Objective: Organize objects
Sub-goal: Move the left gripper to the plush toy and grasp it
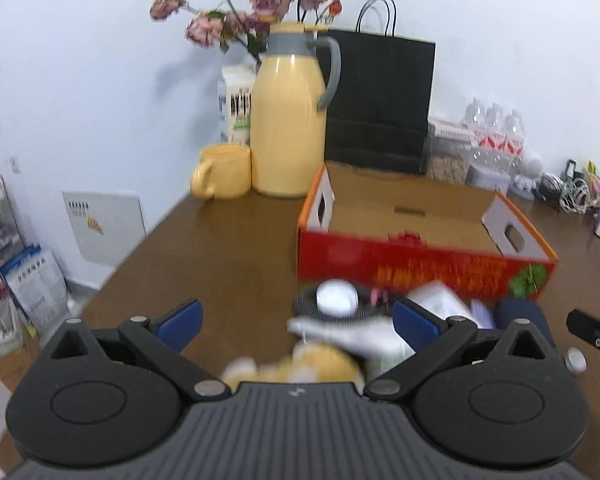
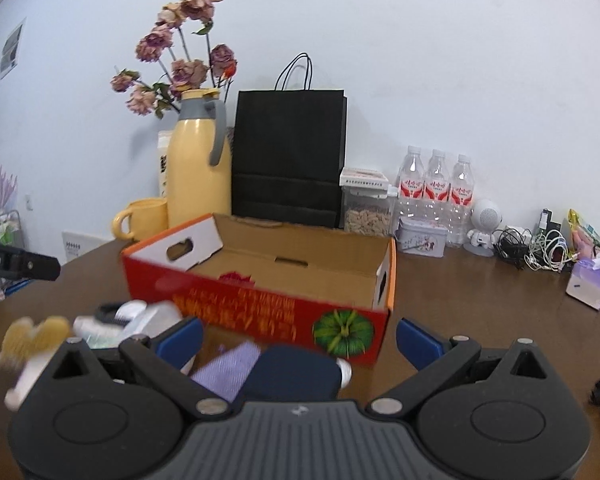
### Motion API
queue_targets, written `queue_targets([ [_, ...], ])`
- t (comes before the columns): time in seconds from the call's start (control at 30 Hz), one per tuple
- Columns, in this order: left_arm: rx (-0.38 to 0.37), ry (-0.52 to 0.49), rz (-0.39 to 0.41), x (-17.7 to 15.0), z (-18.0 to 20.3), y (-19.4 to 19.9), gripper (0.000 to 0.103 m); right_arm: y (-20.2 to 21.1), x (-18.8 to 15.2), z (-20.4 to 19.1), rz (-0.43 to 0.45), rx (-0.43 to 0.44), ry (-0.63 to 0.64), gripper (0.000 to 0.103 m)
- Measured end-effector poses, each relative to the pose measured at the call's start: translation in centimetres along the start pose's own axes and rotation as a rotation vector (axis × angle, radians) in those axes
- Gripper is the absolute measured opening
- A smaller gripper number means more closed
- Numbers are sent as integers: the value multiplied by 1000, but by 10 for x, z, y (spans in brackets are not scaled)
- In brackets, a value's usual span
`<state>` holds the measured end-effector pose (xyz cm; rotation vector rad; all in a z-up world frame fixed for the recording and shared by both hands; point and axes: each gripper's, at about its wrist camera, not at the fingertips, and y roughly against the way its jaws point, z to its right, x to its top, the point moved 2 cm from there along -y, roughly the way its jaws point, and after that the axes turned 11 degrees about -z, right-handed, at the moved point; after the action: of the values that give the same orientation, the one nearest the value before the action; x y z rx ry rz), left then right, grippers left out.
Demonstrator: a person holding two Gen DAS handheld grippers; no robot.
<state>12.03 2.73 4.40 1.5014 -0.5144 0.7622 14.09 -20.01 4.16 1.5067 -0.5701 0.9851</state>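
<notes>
Objects to organize lie in a small heap on the brown surface (image 2: pixel 480 320), just in front of both grippers and right against the near wall of the red cardboard box (image 2: pixel 260 276), which stands open and looks empty. Between the wide-open fingers of the left gripper (image 1: pixel 296 320) I see a yellow plush toy (image 1: pixel 320 364), a white round piece on a dark ring (image 1: pixel 337 298) and some pale packaging, all blurred. Between the spread fingers of the right gripper (image 2: pixel 298 338), which also hold nothing, sit a dark blue object (image 2: pixel 296 372) and a purple cloth-like item (image 2: pixel 230 368). The next step is probably to choose one item and lift it into the box. The risk is that the things touch each other, so closing the fingers may catch two at once or push the heap under the box wall. The two grippers are also near, and could collide.
</notes>
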Motion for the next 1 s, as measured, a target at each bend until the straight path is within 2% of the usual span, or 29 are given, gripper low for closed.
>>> queue_targets([
  [0.13, -17, 24, -24, -26, -5, 7, 103, 15, -22, -1, -18, 1, 5, 103],
  [0.33, -62, 65, -66, -48, 3, 8, 103, 27, -49, 2, -50, -11, -10, 103],
  [0.53, -11, 59, -129, -61, 25, -15, 103, 27, -65, 8, -78, -20, -34, 103],
  [0.83, 29, 121, -131, -74, 26, -41, 103, 16, -72, 21, -110, -35, -64, 103],
  [0.9, 8, 124, -124, -76, 22, -42, 101, 15, -74, 23, -115, -37, -68, 103],
  [1.0, -4, 110, -102, -78, 14, -39, 91, 13, -76, 26, -122, -41, -75, 103],
])
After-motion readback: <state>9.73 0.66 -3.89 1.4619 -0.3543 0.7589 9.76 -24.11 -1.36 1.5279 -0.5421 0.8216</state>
